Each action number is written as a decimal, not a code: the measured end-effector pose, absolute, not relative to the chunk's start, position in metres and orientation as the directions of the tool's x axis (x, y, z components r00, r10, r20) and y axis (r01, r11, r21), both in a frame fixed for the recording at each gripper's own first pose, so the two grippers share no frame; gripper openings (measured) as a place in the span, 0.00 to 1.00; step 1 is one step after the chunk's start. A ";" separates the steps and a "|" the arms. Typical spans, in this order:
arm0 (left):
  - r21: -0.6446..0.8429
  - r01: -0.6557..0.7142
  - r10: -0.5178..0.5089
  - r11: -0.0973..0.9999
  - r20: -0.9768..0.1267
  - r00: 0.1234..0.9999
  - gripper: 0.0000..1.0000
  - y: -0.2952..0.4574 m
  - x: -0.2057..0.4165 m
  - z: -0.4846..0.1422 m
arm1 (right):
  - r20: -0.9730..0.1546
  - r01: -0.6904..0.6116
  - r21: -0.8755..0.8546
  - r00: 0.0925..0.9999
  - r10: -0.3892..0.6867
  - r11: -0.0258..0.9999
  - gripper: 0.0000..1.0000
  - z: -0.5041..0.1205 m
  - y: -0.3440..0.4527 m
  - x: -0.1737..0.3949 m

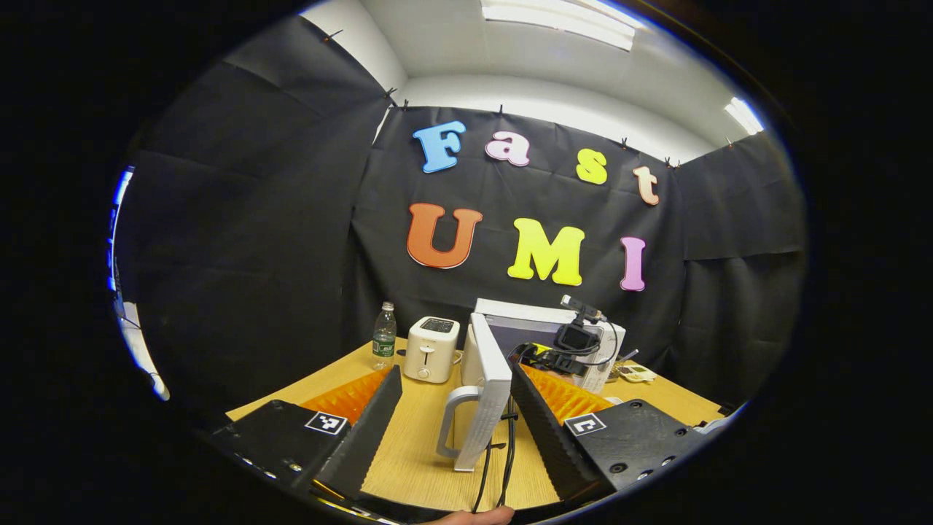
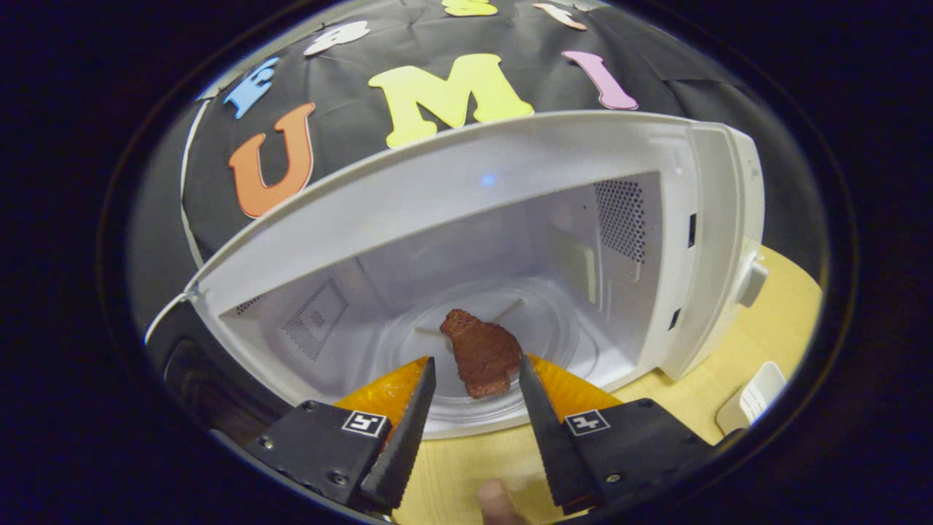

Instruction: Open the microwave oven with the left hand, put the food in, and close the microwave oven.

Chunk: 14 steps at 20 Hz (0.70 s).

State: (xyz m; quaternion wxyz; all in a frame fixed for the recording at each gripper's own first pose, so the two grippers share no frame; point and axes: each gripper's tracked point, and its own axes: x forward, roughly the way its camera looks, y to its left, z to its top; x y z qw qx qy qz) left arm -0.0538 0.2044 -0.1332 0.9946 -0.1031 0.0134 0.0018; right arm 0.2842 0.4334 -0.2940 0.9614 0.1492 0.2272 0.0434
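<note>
Food [image 2: 481, 354] between open hand-held gripper [image 2: 475, 379] fingers

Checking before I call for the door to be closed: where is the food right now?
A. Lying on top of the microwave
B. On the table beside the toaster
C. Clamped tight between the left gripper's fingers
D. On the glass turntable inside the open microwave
D: in the right gripper view the brown food lies on the turntable inside the open microwave, with the right gripper open around it.

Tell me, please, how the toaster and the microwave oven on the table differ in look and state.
The toaster is a small rounded box; the microwave oven is wider and boxier. The toaster has no door, while the microwave's door stands swung open, with a piece of brown food on its turntable. Both are white and stand on the wooden table.
</note>
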 end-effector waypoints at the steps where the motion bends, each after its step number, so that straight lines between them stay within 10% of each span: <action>1: -0.198 -0.010 0.004 0.980 -0.031 1.000 0.92 0.204 -0.055 -0.133 | -0.414 -0.029 0.305 0.896 0.160 0.952 0.75 -0.284 0.428 0.274; 7: -0.147 -0.027 0.022 0.989 -0.033 0.999 0.92 0.202 -0.068 -0.139 | -0.308 -0.064 0.209 0.943 0.127 0.976 0.70 -0.221 0.366 0.216; 11: -0.147 0.021 -0.030 0.989 -0.059 0.998 0.92 0.194 -0.066 -0.153 | -0.251 -0.090 0.148 0.960 0.125 0.985 1.00 -0.182 0.321 0.166; 14: -0.154 -0.001 -0.009 0.988 -0.063 0.998 0.92 0.206 -0.057 -0.158 | -0.184 -0.138 0.103 0.971 0.155 0.985 1.00 -0.148 0.289 0.119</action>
